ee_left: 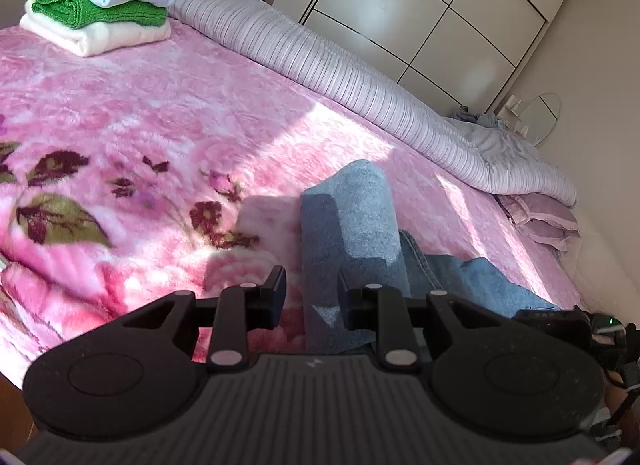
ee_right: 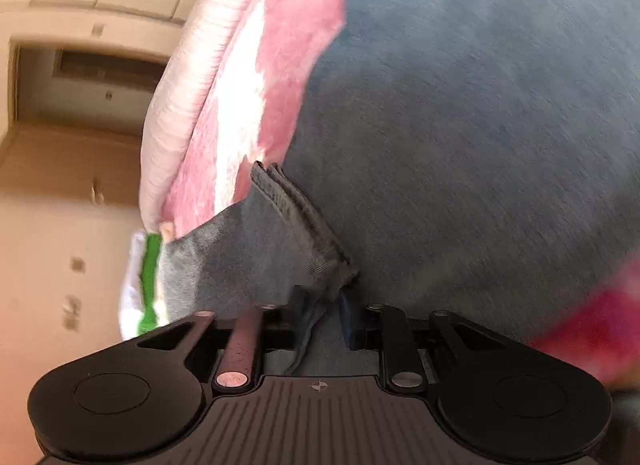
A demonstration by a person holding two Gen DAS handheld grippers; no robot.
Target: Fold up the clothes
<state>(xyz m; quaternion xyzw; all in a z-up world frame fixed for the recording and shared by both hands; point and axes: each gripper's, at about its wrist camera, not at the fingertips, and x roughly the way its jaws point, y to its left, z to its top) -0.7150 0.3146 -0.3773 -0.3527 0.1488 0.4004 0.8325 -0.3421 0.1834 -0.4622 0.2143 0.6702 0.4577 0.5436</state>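
jeans (ee_left: 352, 225) lie on the pink blanket (ee_left: 140, 113) at the near right of the bed, one blue-grey leg running up between the fingers of the left gripper (ee_left: 312, 297), whose right pad touches the cloth; a firm pinch i cannot tell. right gripper (ee_right: 320, 305) has a stitched hem (ee_right: 304, 225) between its part-spread fingers. far left, a stack of folded clothes (ee_left: 100, 9).

Open pink blanket (ee_left: 160, 113) lies clear left of the grey garment (ee_left: 352, 225); folded stack (ee_left: 96, 9) occupies the far corner, striped rolled duvet (ee_left: 340, 65) bars the far edge
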